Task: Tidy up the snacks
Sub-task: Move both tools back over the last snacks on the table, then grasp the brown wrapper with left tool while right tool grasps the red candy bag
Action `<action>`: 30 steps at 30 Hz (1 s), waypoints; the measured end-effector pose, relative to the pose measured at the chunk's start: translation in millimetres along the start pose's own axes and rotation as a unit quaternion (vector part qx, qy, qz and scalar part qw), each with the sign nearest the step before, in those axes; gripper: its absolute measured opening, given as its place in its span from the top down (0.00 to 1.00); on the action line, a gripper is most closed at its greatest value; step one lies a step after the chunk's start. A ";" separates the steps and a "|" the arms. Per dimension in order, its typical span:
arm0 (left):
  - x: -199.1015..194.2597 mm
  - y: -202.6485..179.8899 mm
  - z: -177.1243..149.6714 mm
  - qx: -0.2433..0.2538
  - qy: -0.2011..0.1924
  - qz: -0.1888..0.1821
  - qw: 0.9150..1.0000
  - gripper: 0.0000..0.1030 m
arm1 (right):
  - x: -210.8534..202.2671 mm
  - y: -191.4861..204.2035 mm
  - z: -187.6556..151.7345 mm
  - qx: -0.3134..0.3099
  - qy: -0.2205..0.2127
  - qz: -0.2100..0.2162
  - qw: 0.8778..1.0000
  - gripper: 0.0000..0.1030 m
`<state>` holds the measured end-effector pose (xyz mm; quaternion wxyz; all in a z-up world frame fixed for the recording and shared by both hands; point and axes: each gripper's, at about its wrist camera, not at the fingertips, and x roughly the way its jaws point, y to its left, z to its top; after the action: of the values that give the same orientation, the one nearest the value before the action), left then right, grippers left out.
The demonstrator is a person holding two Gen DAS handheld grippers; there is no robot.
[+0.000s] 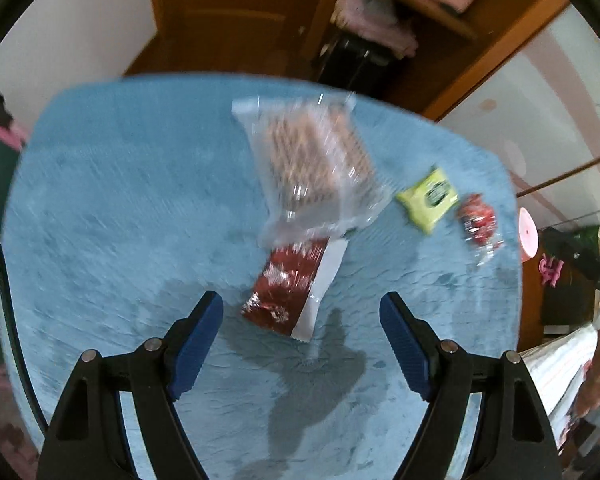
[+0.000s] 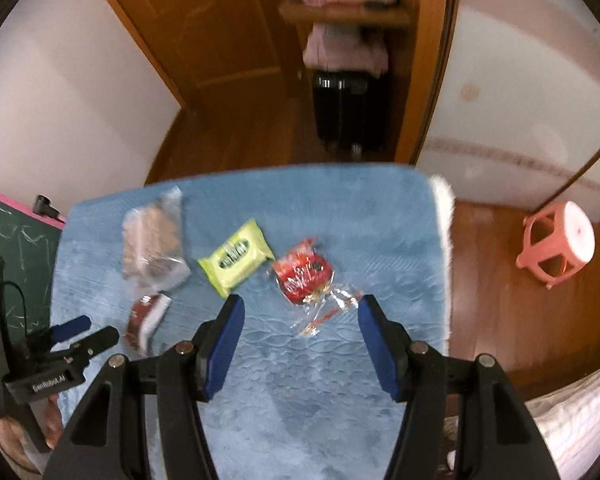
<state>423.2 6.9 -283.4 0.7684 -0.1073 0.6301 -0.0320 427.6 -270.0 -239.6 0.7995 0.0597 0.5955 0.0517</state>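
Observation:
Several snacks lie on a blue plush mat [image 1: 120, 220] [image 2: 340, 208]. A dark red packet [image 1: 290, 288] [image 2: 142, 316] lies just beyond my open, empty left gripper [image 1: 302, 308]. A clear bag of brown biscuits [image 1: 312, 160] [image 2: 154, 240] lies behind it, overlapping its far end. A lime-green packet [image 1: 428, 194] [image 2: 236, 260] and a red snack in clear wrap [image 1: 478, 224] [image 2: 304, 276] lie to the right. My right gripper [image 2: 300, 312] is open and empty, just short of the red snack. The left gripper also shows at the left of the right wrist view [image 2: 80, 332].
A pink plastic stool [image 2: 560, 244] [image 1: 528, 236] stands on the wooden floor right of the mat. A black suitcase [image 2: 348, 108] and a wooden shelf stand behind. A green chalkboard [image 2: 12, 248] is at the left. White bedding [image 2: 580, 400] is at the lower right.

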 end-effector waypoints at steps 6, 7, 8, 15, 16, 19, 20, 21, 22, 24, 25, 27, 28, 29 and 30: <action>41.3 0.1 -0.9 -0.021 0.009 0.022 0.999 0.23 | 48.4 0.0 1.6 -0.005 0.021 0.002 1.000 0.42; 44.5 0.8 0.2 -0.026 0.008 0.024 0.999 0.23 | 51.9 0.0 3.8 -0.007 0.020 -0.002 1.000 0.42; 49.1 1.1 0.3 -0.032 0.008 0.025 0.999 0.23 | 56.0 0.0 5.0 -0.008 0.020 -0.005 1.000 0.42; 59.2 -13.7 -0.6 -0.026 -0.020 0.057 0.998 0.22 | 84.8 -3.5 10.4 -0.001 0.029 -0.009 1.000 0.38; 61.5 -17.2 -0.9 -0.025 -0.022 0.061 0.998 0.23 | 87.5 -4.5 9.4 0.006 0.031 -0.004 0.999 0.38; 58.0 -19.7 -7.7 -0.017 -0.026 0.078 0.996 0.38 | 87.2 1.0 6.0 -0.001 0.019 -0.016 1.000 0.44; 56.3 -19.6 -8.9 -0.017 -0.027 0.075 0.997 0.44 | 87.7 3.1 5.8 -0.005 0.019 -0.021 1.000 0.46; 54.1 -18.5 -10.1 -0.019 -0.029 0.070 0.997 0.48 | 86.7 5.1 4.3 -0.008 0.020 -0.024 0.999 0.47; 51.5 -16.6 -12.7 -0.020 -0.029 0.064 0.997 0.52 | 84.7 6.6 2.0 -0.009 0.021 -0.024 0.999 0.48; 47.2 -9.5 -10.9 -0.026 -0.026 0.049 0.998 0.61 | 80.8 8.1 -2.7 -0.009 0.024 -0.023 0.999 0.48; 45.4 -6.8 -12.2 -0.028 -0.022 0.041 0.999 0.61 | 77.9 9.2 -6.1 -0.010 0.024 -0.021 0.999 0.48; 40.3 -0.6 -17.0 -0.034 -0.013 0.026 0.999 0.62 | 69.9 12.0 -14.0 -0.018 0.021 -0.019 0.999 0.49; 35.6 1.8 -19.8 -0.031 -0.013 0.026 0.999 0.62 | 64.3 13.6 -18.8 -0.021 0.020 -0.015 0.999 0.49; 29.3 2.9 -22.9 -0.026 -0.014 0.026 0.999 0.62 | 58.5 13.9 -23.2 -0.022 0.019 -0.012 1.000 0.49; 22.8 3.8 -25.7 -0.022 -0.015 0.025 0.999 0.62 | 51.8 14.2 -27.5 -0.022 0.018 -0.007 1.000 0.49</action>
<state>402.5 3.2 -310.8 0.7759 -0.1090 0.6214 0.0030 415.8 -247.0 -294.2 0.7901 0.0374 0.6089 0.0604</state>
